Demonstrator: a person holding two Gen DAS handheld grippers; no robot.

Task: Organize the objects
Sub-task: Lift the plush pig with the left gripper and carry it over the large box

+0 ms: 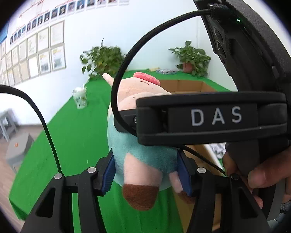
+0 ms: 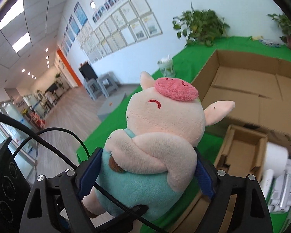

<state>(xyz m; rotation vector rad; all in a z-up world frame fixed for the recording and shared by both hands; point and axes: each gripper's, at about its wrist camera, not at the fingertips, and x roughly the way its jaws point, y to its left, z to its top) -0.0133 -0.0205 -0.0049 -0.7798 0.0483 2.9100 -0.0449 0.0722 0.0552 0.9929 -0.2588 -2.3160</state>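
A plush pig with a pink head and teal body is held up above the green table. My left gripper is shut on its teal body, blue pads on both sides. My right gripper is shut on the same pig, on its body. In the left wrist view the right gripper's black housing, marked DAS, crosses in front of the pig's head. A large open cardboard box lies on the table beyond the pig.
A smaller open cardboard box and white foam pieces sit at the right. A glass vase and two potted plants stand on the green table. Grey stools stand on the floor to the left.
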